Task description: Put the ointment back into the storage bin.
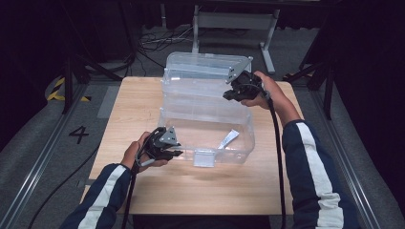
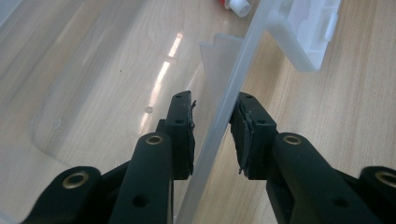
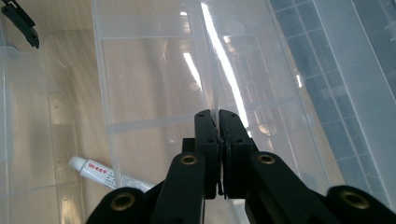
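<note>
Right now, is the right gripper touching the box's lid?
Touching. The right gripper view shows the right gripper shut on the lid edge, no gap at either pad.

Tube (image 3: 93, 171): lower end hidden behind the right tool (image 3: 218, 122); its printing is too small to read.
Tube cap: cut off by the top edge of the left tool view.
Box latch (image 2: 312, 35): cropped at the top edge.
Bench (image 1: 143, 191): near edge merges into darkness.
Sleeves: cut off at the bottom edge.

Clear plastic storage box (image 1: 205, 129) sits on the table, hinged lid (image 1: 205, 67) open, apparently upright behind.
</note>
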Demonstrator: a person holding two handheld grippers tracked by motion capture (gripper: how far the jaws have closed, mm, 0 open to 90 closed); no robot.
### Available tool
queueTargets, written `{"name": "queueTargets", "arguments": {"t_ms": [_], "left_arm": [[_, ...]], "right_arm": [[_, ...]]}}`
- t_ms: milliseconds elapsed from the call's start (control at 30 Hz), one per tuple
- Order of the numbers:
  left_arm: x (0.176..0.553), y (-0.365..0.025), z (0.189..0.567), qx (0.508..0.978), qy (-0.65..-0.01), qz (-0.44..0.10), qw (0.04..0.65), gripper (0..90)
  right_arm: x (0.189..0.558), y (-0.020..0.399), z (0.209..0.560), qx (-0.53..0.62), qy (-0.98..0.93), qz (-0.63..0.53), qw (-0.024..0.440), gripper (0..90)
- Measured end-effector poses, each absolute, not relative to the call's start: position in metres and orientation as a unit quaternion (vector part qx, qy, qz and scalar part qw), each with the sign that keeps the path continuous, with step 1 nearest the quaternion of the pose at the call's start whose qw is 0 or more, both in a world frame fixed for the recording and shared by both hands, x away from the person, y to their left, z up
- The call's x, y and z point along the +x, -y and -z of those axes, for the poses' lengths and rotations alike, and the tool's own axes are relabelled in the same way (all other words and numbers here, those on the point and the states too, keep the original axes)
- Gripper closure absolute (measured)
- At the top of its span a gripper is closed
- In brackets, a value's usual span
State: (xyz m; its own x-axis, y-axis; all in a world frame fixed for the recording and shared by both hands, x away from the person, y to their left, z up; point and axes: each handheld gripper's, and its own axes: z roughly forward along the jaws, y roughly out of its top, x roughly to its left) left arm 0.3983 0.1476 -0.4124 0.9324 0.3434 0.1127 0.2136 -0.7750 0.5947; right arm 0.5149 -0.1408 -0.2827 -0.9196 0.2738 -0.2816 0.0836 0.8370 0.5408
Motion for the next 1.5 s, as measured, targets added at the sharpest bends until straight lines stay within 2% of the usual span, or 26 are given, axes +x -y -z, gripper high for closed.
{"name": "queueTargets", "arguments": {"t_ms": [433,1500], "left_arm": [[0.388,-0.143,0.414,0.928,-0.163,-0.135,0.306,68.0],[0.398,-0.134,0.414,0.928,-0.16,-0.138,0.307,66.0]], "right_arm": [[0.495,0.135,0.282,0.074,-0.941,-0.266,0.198,87.4],[0.487,0.141,0.286,0.078,-0.938,-0.266,0.21,86.4]]}}
